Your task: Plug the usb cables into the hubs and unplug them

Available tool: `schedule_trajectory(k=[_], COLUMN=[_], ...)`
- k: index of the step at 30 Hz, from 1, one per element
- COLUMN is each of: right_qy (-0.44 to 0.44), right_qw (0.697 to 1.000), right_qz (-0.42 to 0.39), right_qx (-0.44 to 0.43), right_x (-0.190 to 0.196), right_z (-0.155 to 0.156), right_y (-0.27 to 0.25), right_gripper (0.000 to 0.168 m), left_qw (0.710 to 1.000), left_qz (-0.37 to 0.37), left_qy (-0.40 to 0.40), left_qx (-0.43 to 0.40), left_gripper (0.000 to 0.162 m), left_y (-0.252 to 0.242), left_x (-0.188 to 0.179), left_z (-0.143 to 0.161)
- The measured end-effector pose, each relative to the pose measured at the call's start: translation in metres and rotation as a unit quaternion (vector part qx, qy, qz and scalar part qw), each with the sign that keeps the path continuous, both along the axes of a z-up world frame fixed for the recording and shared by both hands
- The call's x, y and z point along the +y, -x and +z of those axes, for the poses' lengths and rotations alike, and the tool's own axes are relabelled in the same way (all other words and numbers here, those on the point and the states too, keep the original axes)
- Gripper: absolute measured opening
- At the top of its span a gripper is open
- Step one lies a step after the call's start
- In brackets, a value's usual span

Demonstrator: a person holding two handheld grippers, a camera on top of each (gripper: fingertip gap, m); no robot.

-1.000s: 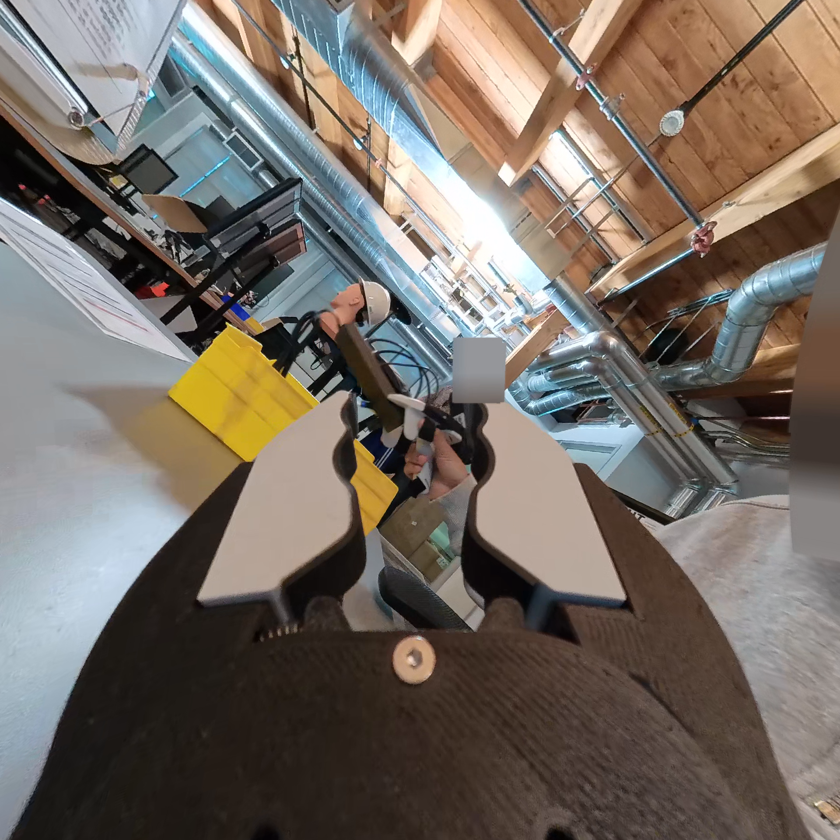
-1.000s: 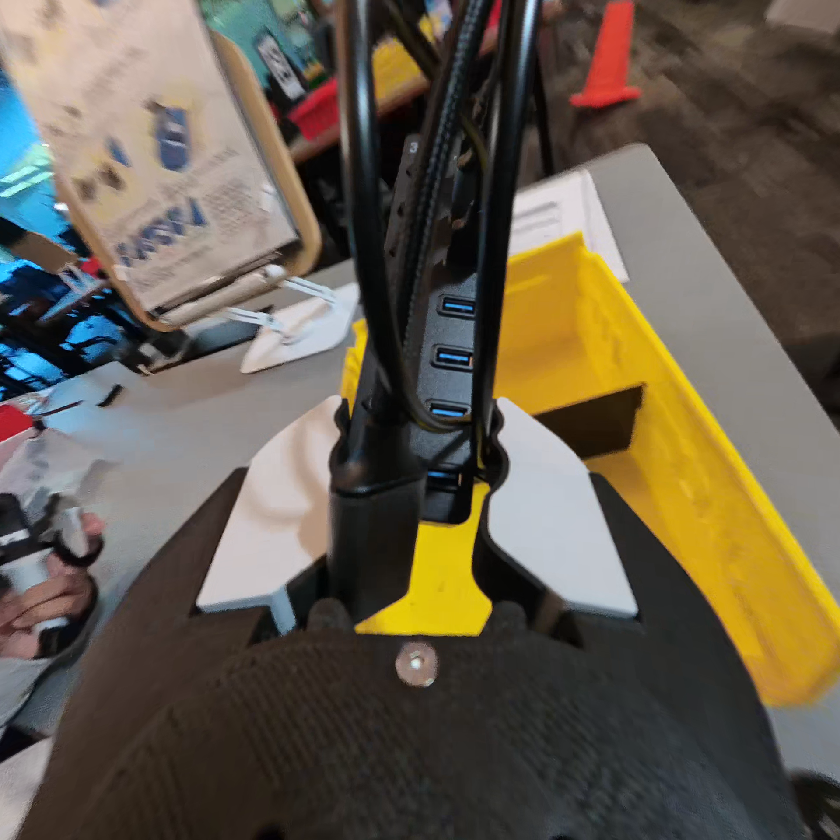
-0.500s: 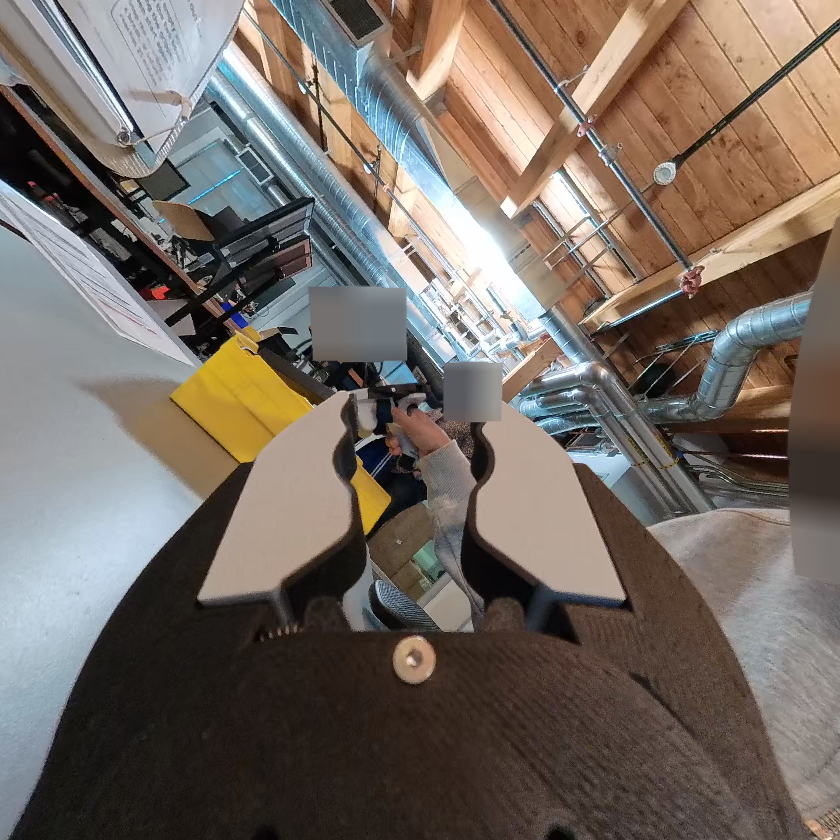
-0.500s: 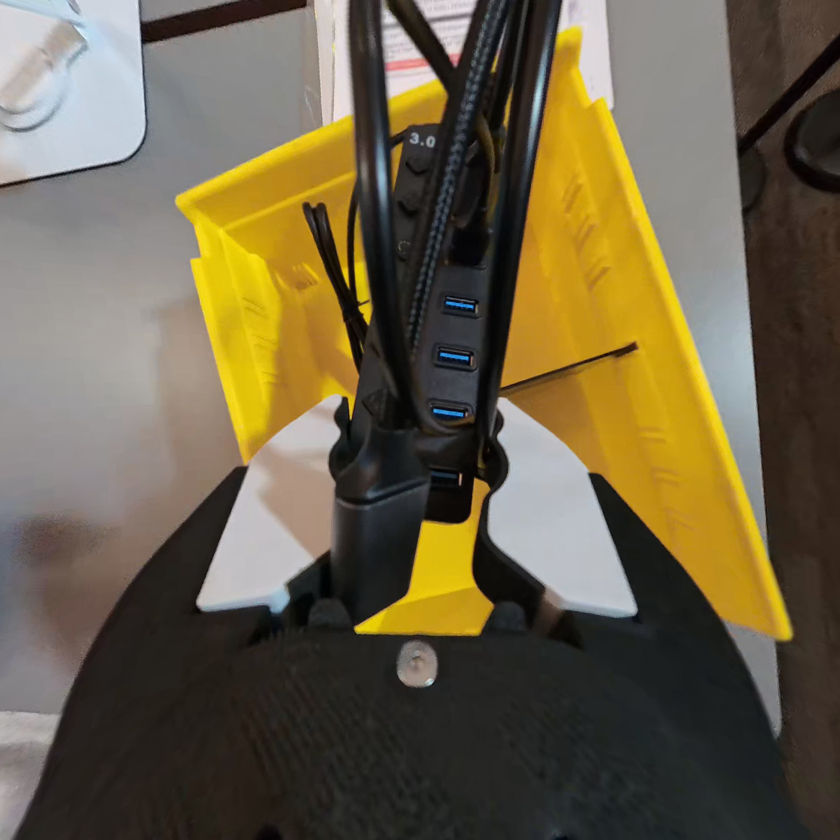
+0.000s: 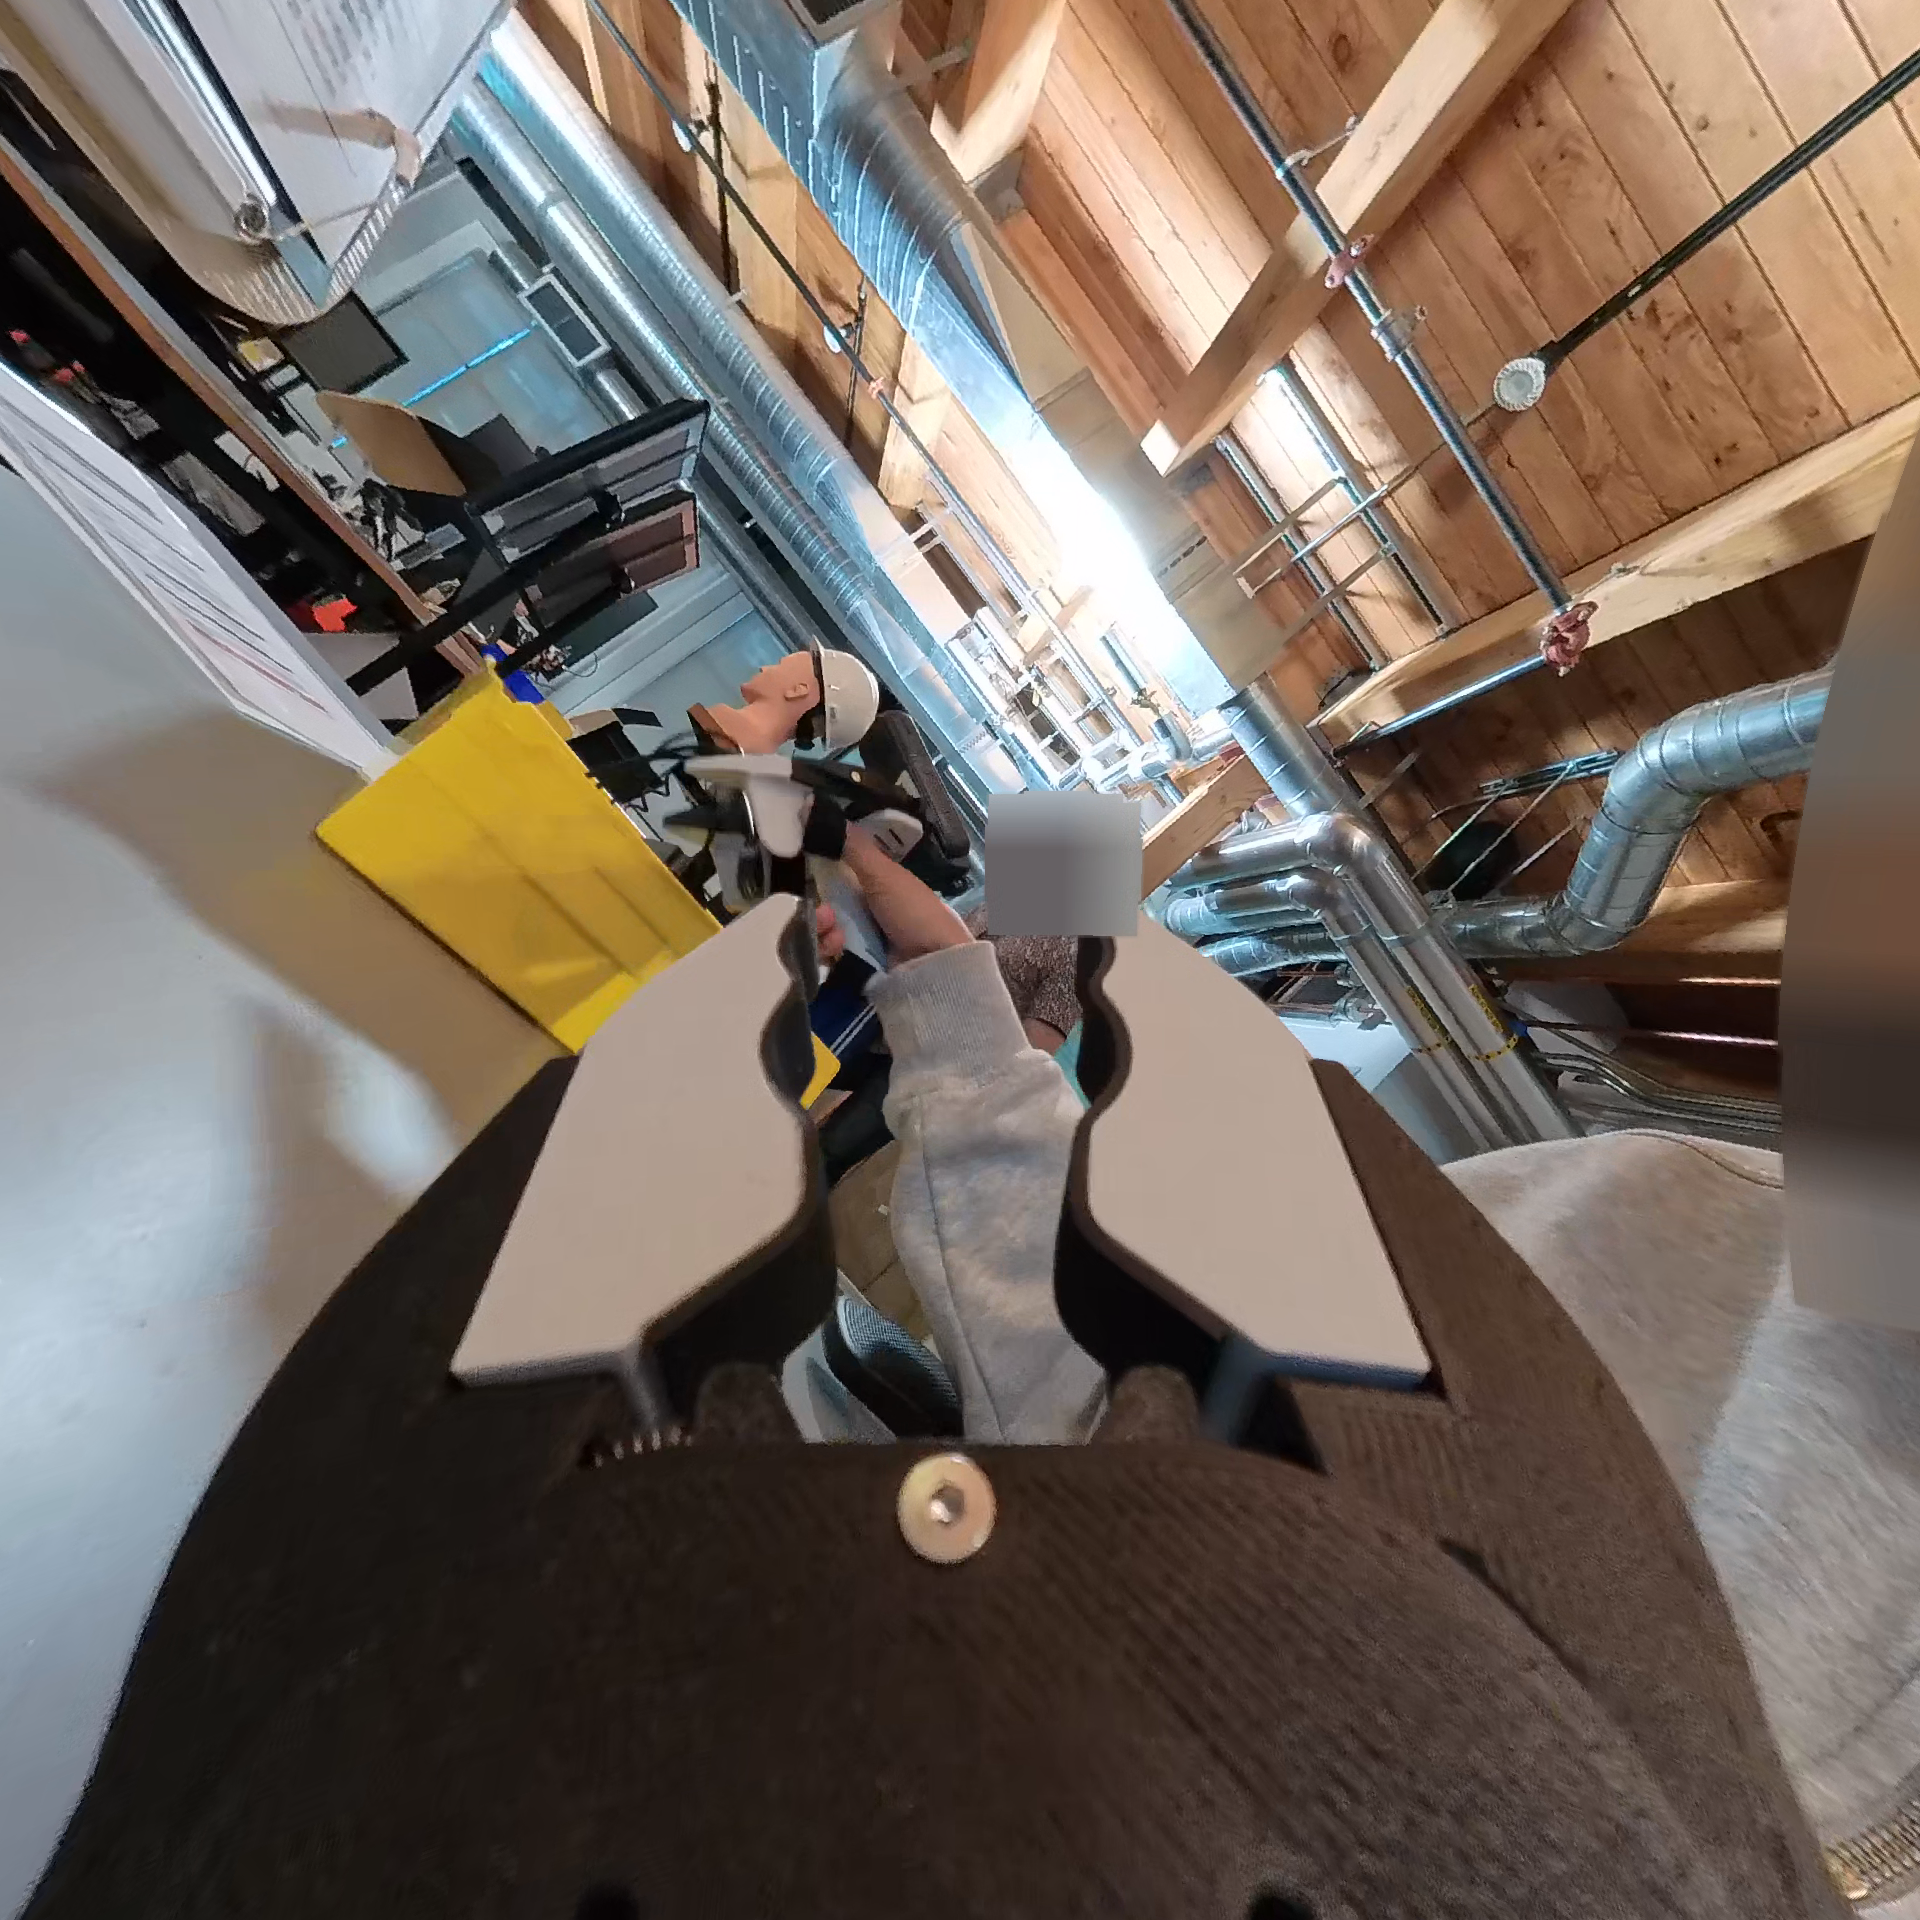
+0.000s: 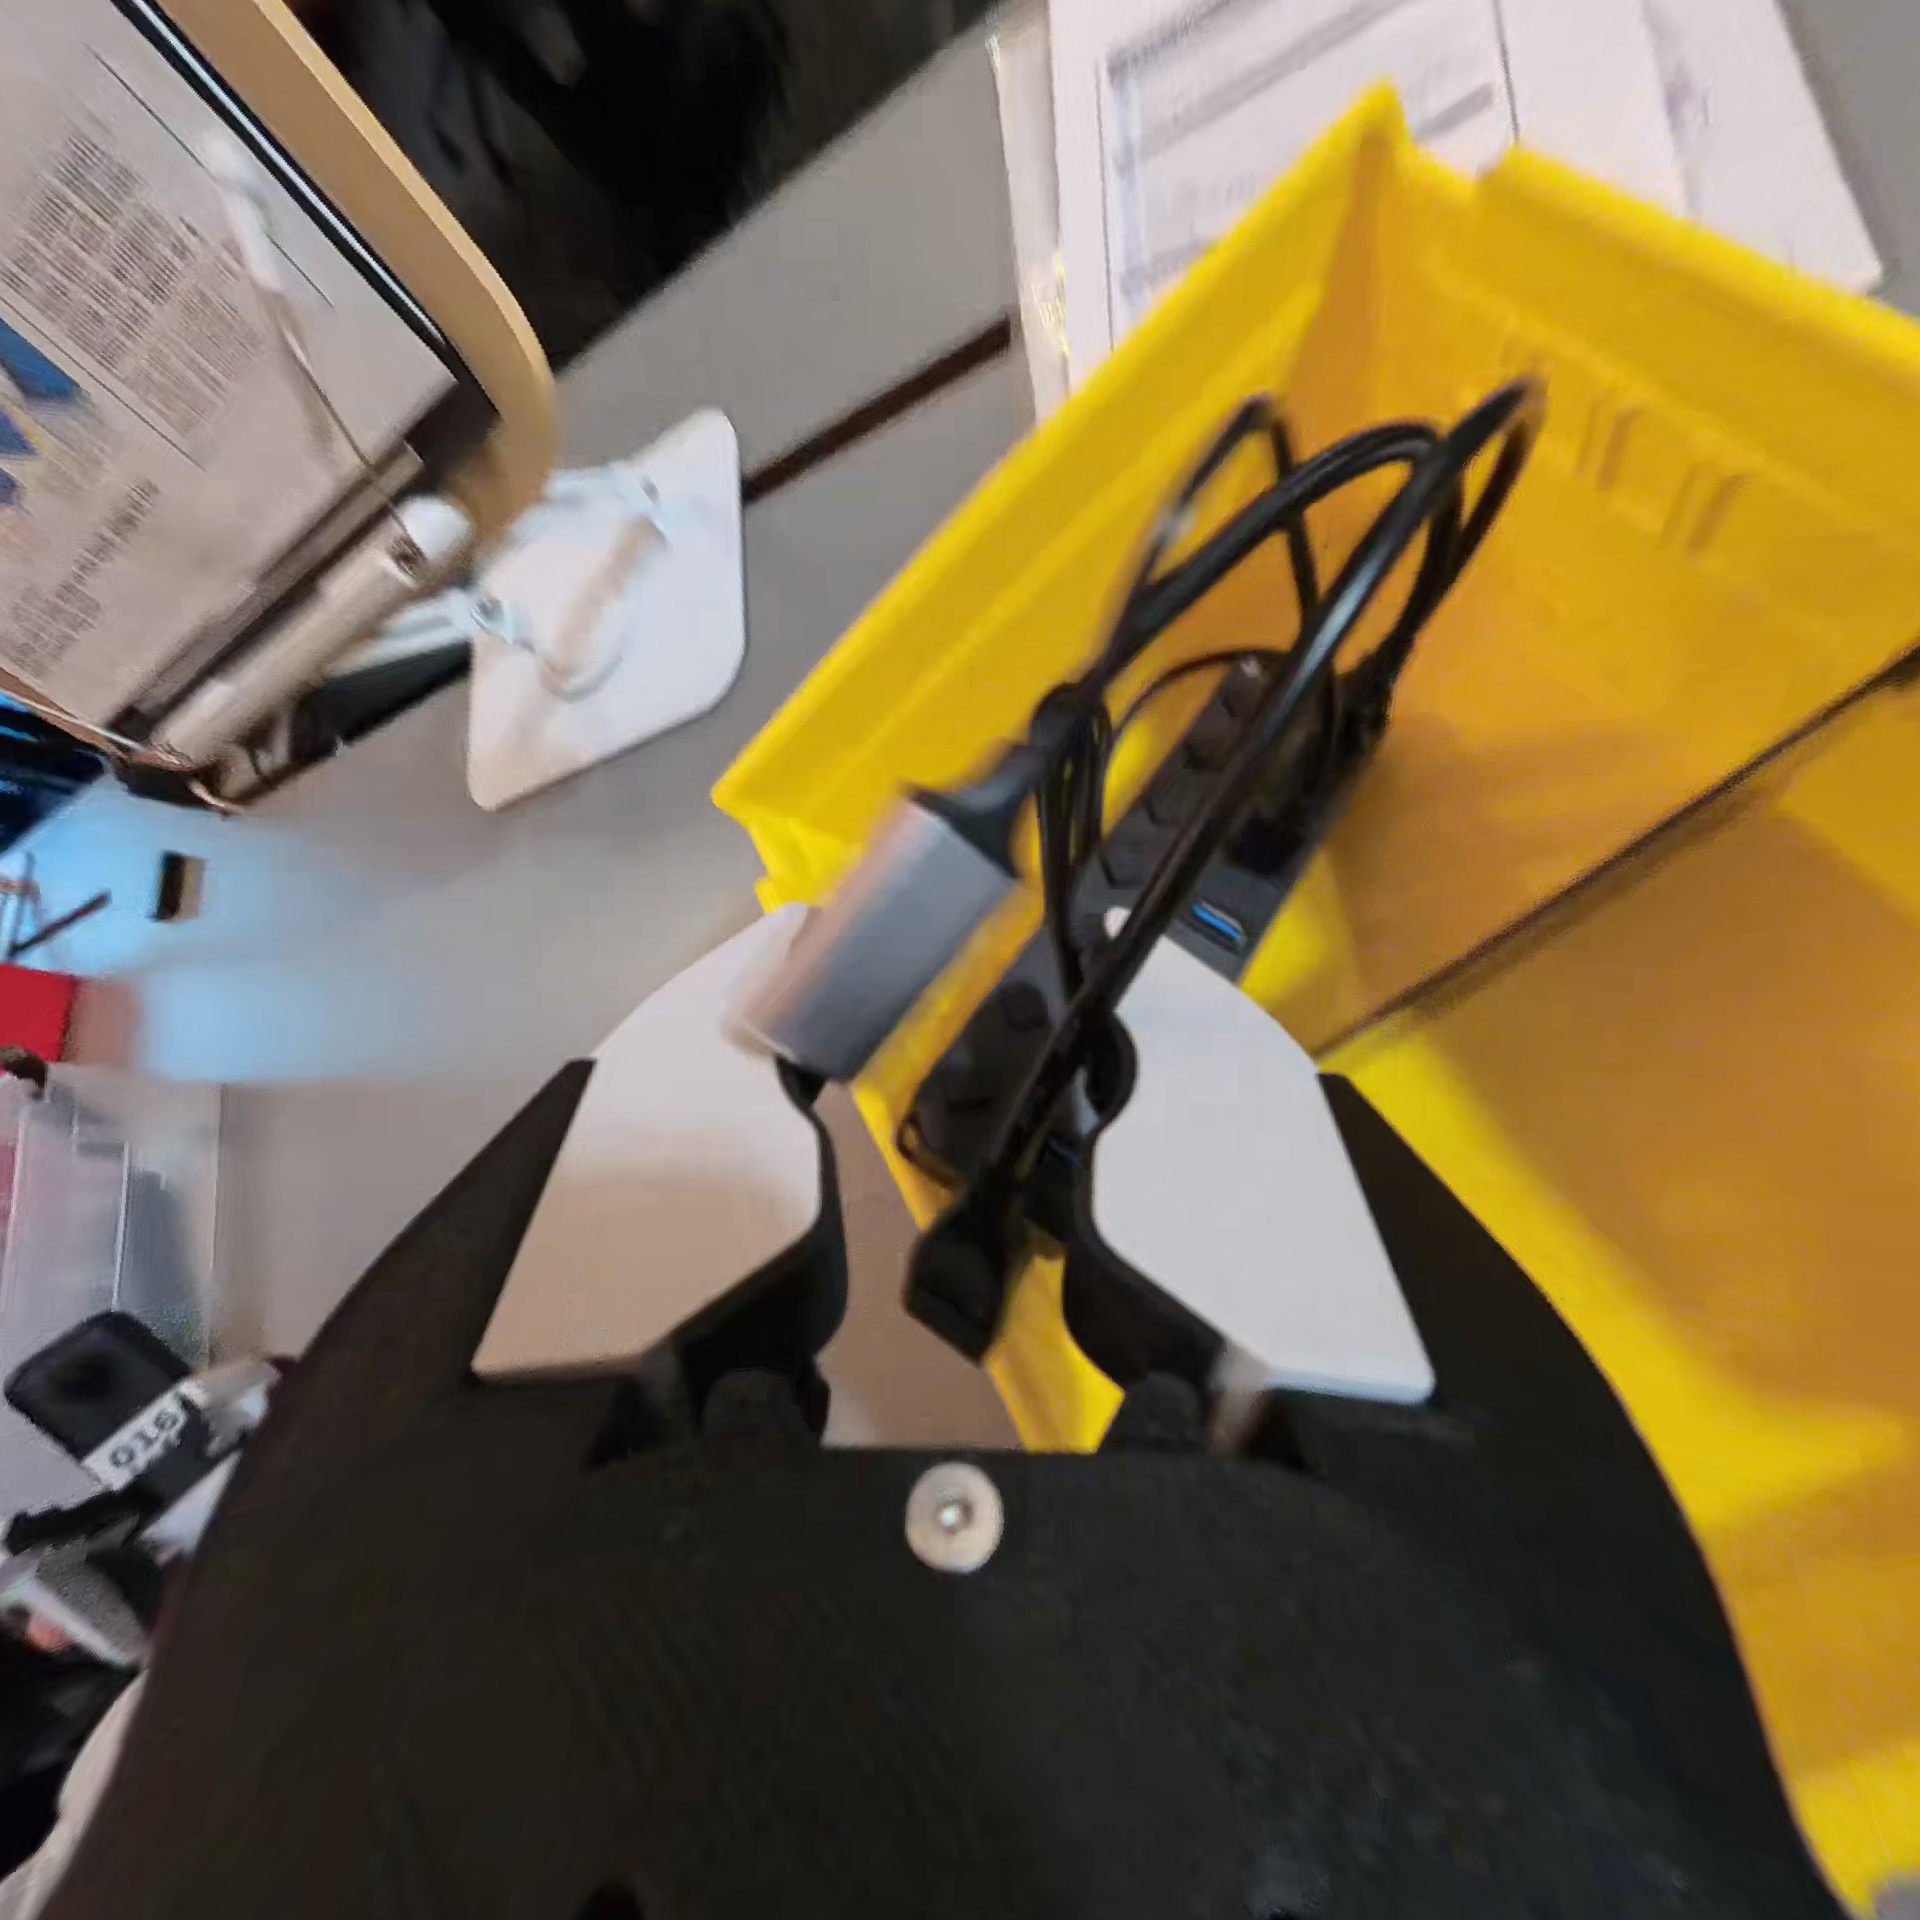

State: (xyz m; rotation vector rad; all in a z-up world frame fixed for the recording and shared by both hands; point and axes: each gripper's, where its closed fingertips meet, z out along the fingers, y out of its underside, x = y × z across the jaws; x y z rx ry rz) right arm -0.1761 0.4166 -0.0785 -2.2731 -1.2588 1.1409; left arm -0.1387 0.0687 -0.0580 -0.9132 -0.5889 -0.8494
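Note:
My right gripper (image 6: 956, 997) hangs over the left end of the yellow bin (image 6: 1039, 520) with its jaws apart. A grey hub (image 6: 883, 935) and a black hub (image 6: 1226, 894) with blue ports lie tangled in black cables (image 6: 1351, 540), slanting into the bin. The black hub's near end still sits loosely between my fingers. The picture is blurred. My left gripper (image 5: 940, 925) is open and empty and points up at the ceiling. In the left wrist view the right gripper (image 5: 779, 810) shows above the yellow bin (image 5: 499, 862).
The bin stands on a grey table (image 6: 831, 312) with a black divider (image 6: 1558, 831) inside. A printed sheet (image 6: 1351, 135) lies behind it. A sign board on a white base (image 6: 613, 613) stands to the left. A grey sleeve (image 5: 977, 1143) crosses the left wrist view. Spacing between my two grippers at the tips: around 35 centimetres.
The right gripper held the hub bundle upright over the bin. Now the bundle has tipped forward out of the jaws into the bin, and the view has swung left. The left gripper stays open.

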Motion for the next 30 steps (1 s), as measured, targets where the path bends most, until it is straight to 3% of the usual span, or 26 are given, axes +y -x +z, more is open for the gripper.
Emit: schedule_trajectory(k=[5,8,11,16,21,26,30], right_qy=[-0.061,-0.1,-0.059,-0.023,-0.021,-0.002,-0.072], right_qw=[0.998,0.994,0.995,0.987,0.98,0.985,0.986], right_qz=[0.02,0.037,0.083,0.135,0.123,0.132,0.126], right_qx=[0.007,0.011,0.007,0.08,0.156,0.113,0.077], right_x=[0.0,-0.001,-0.017,-0.032,-0.021,-0.022,-0.016], right_z=[0.004,0.014,0.005,0.014,0.033,0.004,0.004], right_y=[0.007,-0.006,-0.019,-0.023,-0.025,-0.017,-0.021], right_gripper=[0.046,0.053,0.054,0.052,0.042,0.033,0.032], left_qw=[1.0,1.0,1.0,1.0,1.0,1.0,1.0], left_qz=[0.0,0.0,-0.002,-0.004,-0.002,-0.007,-0.01], left_qy=[0.003,-0.001,-0.005,0.001,0.008,0.006,0.011], left_qx=[0.005,-0.005,-0.015,-0.01,-0.005,-0.011,-0.006], left_gripper=[0.049,0.049,0.049,0.049,0.049,0.049,0.049], left_y=[0.001,0.004,0.006,0.004,0.003,0.003,0.001], left_x=[-0.001,-0.003,-0.003,0.0,0.002,0.003,0.004], left_z=[0.0,-0.001,-0.003,-0.004,-0.006,-0.008,-0.008])
